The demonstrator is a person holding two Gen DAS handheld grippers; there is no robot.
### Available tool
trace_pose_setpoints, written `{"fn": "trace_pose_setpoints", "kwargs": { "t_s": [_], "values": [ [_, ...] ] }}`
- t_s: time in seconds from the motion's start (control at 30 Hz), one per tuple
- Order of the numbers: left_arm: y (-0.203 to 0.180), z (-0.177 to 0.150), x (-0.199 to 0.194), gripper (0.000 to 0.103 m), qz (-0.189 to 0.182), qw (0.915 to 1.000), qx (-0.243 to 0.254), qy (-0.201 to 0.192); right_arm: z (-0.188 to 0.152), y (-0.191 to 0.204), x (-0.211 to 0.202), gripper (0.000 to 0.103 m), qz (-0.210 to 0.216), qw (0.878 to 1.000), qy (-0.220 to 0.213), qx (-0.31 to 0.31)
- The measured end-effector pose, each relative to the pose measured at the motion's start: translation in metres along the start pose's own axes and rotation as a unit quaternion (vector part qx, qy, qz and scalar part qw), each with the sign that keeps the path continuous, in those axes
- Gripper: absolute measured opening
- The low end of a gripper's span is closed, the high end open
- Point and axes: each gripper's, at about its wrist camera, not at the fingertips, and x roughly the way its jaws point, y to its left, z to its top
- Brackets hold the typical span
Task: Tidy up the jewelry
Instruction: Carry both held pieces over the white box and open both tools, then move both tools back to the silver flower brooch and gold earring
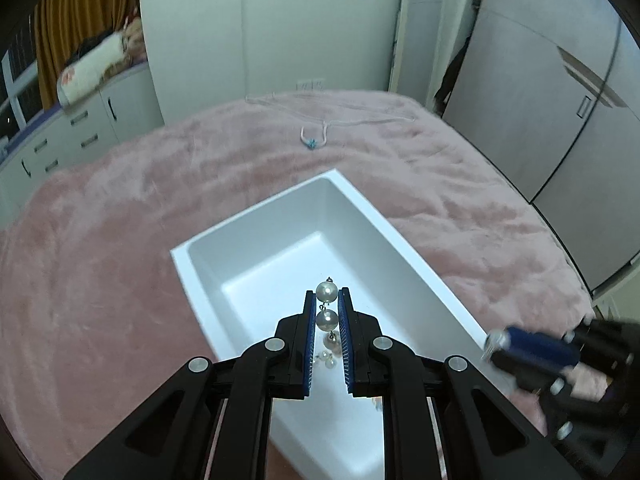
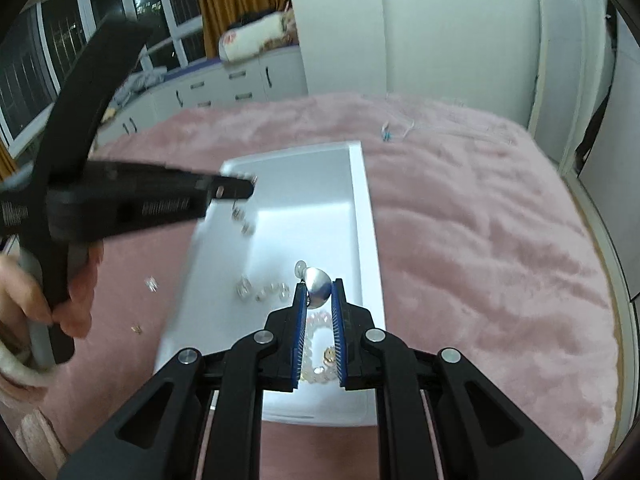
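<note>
While over the white tray (image 1: 400,240) at frame centre, left tool (image 1: 327,304) clamps pearl strand (image 1: 326,292); right tool (image 2: 318,294) clamps silver earring (image 2: 318,282).

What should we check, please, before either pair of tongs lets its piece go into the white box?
1. Left tongs shut on pearl strand: ok.
2. Left tongs over white box: ok.
3. Right tongs shut on silver earring: ok.
4. Right tongs over the box: ok.
5. Strand's loose end free of the pieces already inside: cannot tell.
6. All jewelry gathered: not ok; thin necklace lies on pink blanket.
</note>
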Motion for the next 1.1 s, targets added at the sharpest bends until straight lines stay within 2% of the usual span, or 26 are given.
{"fn": "trace_pose_setpoints", "kwargs": {
  "t_s": [0.2,0.37,0.4,0.43,0.5,0.53,0.63,0.77,0.87,0.97,1.1],
  "values": [
    [0.005,0.003,0.032,0.016,0.014,0.9998,-0.005,0.014,-0.008,0.006,0.032,0.014,0.002,0.999,0.033,-0.015],
    [0.008,0.0,0.047,0.017,0.023,0.9994,-0.002,0.027,-0.005,0.008,0.042,0.015,-0.002,0.999,0.038,-0.014],
    [0.008,-0.001,0.049,0.021,0.028,0.9992,0.0,0.03,-0.004,0.01,0.041,0.015,-0.004,0.999,0.037,-0.013],
    [0.009,-0.002,0.052,0.031,0.033,0.9989,0.0,0.032,-0.002,0.011,0.041,0.018,-0.007,0.999,0.036,-0.013],
    [0.012,-0.004,0.051,0.04,0.031,0.9991,-0.006,0.029,-0.001,0.013,0.037,0.038,-0.016,0.999,0.03,-0.013],
    [0.013,-0.005,0.048,0.043,0.029,0.9992,-0.008,0.026,-0.002,0.013,0.033,0.051,-0.022,0.999,0.024,-0.014],
    [0.016,-0.006,0.033,0.046,0.023,0.9996,-0.011,0.012,-0.001,0.017,0.02,0.051,-0.022,1.0,0.009,-0.02],
    [0.027,-0.007,-0.008,0.05,0.025,0.9993,-0.007,-0.025,0.005,0.027,0.001,0.051,-0.015,0.999,-0.013,-0.03],
    [0.041,-0.012,-0.045,0.055,0.049,0.9973,0.011,-0.053,0.009,0.048,-0.017,0.054,-0.009,0.998,-0.036,-0.049],
    [0.059,-0.021,-0.082,0.064,0.078,0.9936,0.027,-0.078,0.015,0.081,-0.031,0.06,-0.012,0.994,-0.061,-0.086],
    [0.09,-0.035,-0.122,0.072,0.103,0.9899,0.019,-0.096,0.019,0.119,-0.035,0.064,0.021,0.992,-0.073,-0.104]
  ]
}}
